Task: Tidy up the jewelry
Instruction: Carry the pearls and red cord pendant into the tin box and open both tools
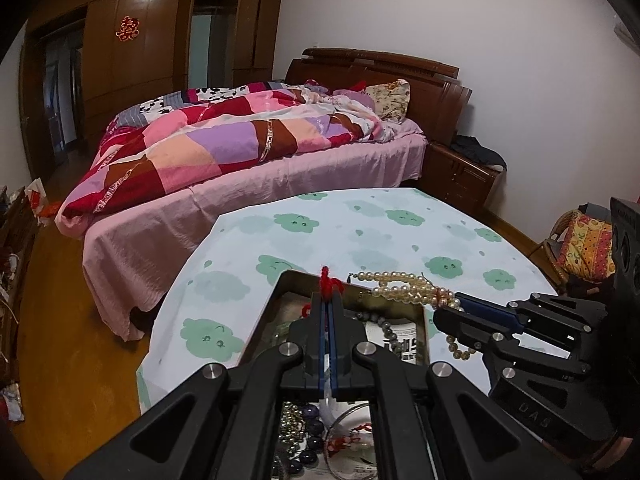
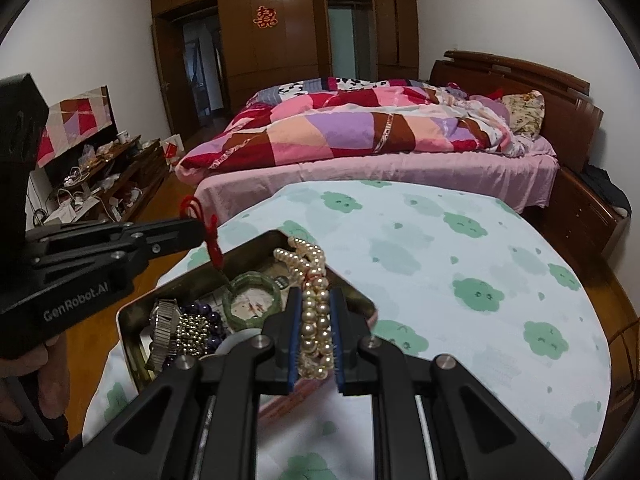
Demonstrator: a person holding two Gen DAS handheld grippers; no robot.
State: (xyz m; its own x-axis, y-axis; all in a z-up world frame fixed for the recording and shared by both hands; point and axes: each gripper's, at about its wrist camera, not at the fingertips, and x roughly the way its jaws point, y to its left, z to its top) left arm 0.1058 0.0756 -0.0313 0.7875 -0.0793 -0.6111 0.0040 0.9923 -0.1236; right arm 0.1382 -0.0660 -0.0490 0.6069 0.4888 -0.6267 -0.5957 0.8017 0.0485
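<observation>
Round table with the cloud-print cloth carries an open metal tin near its edge, holding a green bangle, a watch and dark beads. Right gripper is clamped nearly shut on a bunched pearl strand over the tin's rim; loose loops could snag the rim or slip out. Left gripper is fully shut on a red cord tied to the bangle (thin, could slide free and drop it).
</observation>
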